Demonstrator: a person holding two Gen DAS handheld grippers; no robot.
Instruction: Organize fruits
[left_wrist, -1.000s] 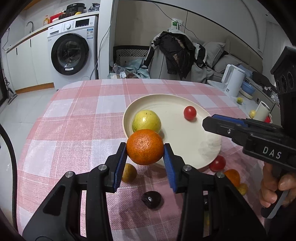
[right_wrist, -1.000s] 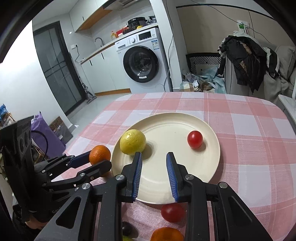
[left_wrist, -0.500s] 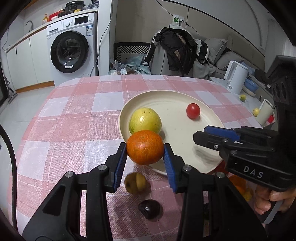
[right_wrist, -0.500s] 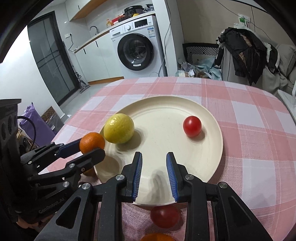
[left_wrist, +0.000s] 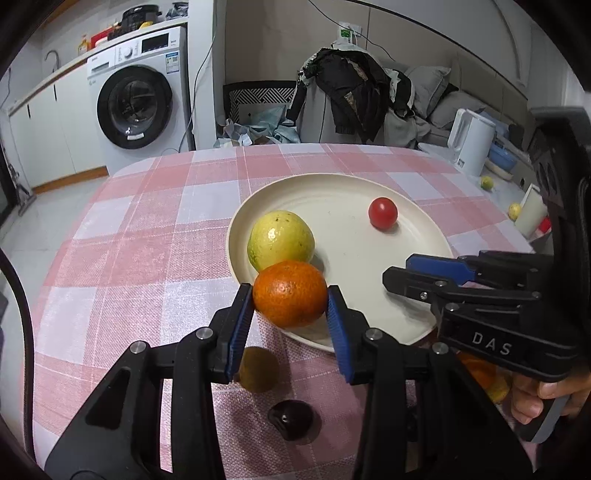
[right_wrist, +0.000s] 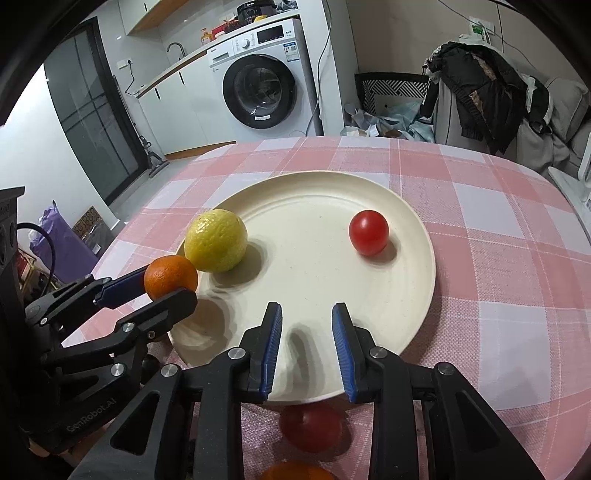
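The left gripper (left_wrist: 290, 306) pinches an orange (left_wrist: 290, 293) between its fingers, above the plate's (right_wrist: 406, 295) rim at 8 o'clock. The right gripper (right_wrist: 306, 345) hovers at 6 o'clock, fingers spread, empty. On the plate: a lemon (right_wrist: 216, 240) at 9 o'clock, a tomato (right_wrist: 368, 232) at 2 o'clock.
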